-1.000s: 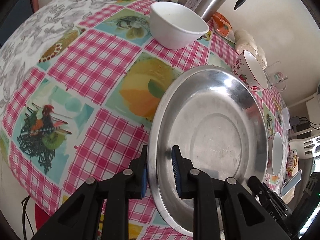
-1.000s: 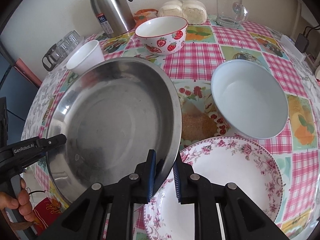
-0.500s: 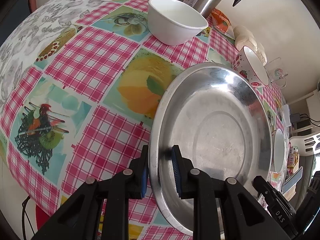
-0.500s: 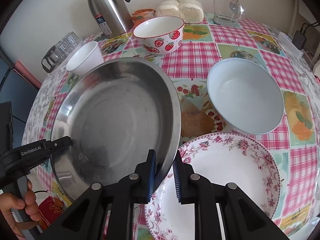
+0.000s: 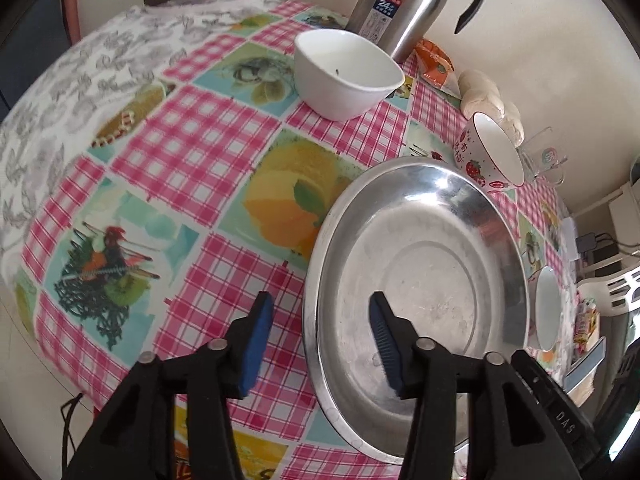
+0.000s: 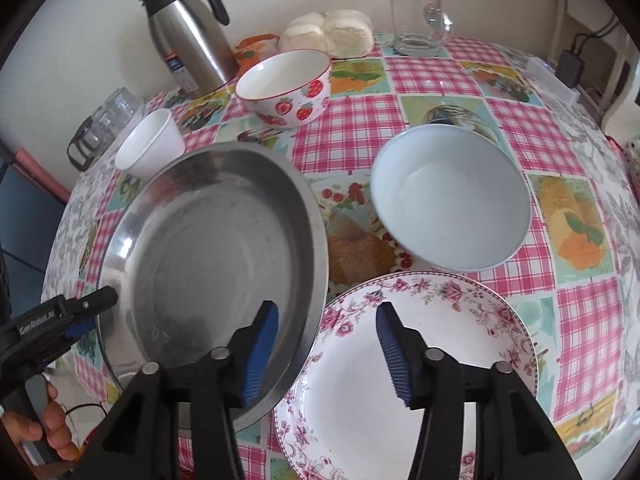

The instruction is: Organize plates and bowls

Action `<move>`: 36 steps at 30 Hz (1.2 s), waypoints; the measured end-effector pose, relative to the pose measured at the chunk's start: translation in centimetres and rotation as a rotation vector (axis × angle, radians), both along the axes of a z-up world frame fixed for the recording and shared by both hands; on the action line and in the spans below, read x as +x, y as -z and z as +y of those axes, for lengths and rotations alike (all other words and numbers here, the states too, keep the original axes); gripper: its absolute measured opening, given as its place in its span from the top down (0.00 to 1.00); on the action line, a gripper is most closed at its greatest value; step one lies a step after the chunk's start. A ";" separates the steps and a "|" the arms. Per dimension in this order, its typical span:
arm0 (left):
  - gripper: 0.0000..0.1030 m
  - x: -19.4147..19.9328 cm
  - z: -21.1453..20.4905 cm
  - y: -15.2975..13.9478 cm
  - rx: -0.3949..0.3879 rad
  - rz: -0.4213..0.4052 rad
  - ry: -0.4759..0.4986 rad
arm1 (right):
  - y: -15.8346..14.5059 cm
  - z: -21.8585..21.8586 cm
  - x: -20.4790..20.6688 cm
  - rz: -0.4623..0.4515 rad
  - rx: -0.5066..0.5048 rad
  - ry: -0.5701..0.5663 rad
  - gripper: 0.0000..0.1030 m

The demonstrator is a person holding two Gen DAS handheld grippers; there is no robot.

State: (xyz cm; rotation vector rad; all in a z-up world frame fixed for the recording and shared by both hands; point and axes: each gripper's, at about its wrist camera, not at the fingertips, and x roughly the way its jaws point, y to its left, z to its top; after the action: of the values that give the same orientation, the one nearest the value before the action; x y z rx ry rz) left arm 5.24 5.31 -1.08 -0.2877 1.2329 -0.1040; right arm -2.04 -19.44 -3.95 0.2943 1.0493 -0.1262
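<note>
Between the blue pads of the left gripper (image 5: 318, 334) passes the near rim of the steel plate (image 5: 420, 264); the jaws have just been opening, stand about half apart, and neither pad presses the metal. The right gripper (image 6: 326, 344) likewise has just been opening: its jaws straddle the plate's opposite rim, clear of it, one pad over the steel, the other over the floral plate (image 6: 400, 360). The steel plate lies on the checked tablecloth (image 5: 192, 152), its edge overlapping the floral plate's rim. Beyond the floral plate sits a pale blue bowl (image 6: 450, 200). Farther back stand a strawberry bowl (image 6: 286, 86), a small white bowl (image 5: 346, 74) and a steel thermos (image 6: 188, 36). A hand (image 6: 52, 428) on the left gripper's handle shows at the right view's lower left.
</note>
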 end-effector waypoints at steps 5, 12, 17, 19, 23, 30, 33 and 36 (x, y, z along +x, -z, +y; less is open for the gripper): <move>0.31 0.1 -0.8 0.0 0.069 -0.006 0.021 | -0.5 0.5 0.1 -0.023 -0.035 0.000 0.27; 0.13 0.1 -1.4 0.0 0.143 -0.026 0.050 | -0.2 1.2 0.5 -0.015 -0.077 -0.019 0.11; 0.04 -0.1 -2.1 -0.2 0.182 -0.057 0.079 | -0.2 1.5 0.5 -0.002 -0.101 -0.031 0.04; 0.03 -0.3 -2.2 -0.5 0.193 -0.084 0.080 | -0.3 1.5 0.4 -0.002 -0.114 -0.036 0.01; 0.03 -0.4 -2.2 -1.4 0.192 -0.139 0.075 | -0.4 1.3 0.2 -0.010 -0.125 -0.033 0.00; 0.02 -0.9 -3.0 -3.5 0.100 -0.271 0.097 | -1.6 -0.1 -0.6 -0.074 -0.124 0.010 0.00; 0.02 -1.2 -3.6 -4.6 0.070 -0.321 0.111 | -2.3 -1.4 -1.2 -0.096 -0.116 0.038 0.00; 0.02 -1.6 -4.0 -5.5 0.014 -0.360 0.123 | -2.5 -3.8 -2.0 -0.095 -0.121 0.122 0.00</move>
State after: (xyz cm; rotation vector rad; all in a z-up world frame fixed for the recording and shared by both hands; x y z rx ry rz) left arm 3.62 1.32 4.44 -0.1713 0.8929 -0.2425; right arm -4.02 -23.22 -1.47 0.2527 0.9255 -0.2821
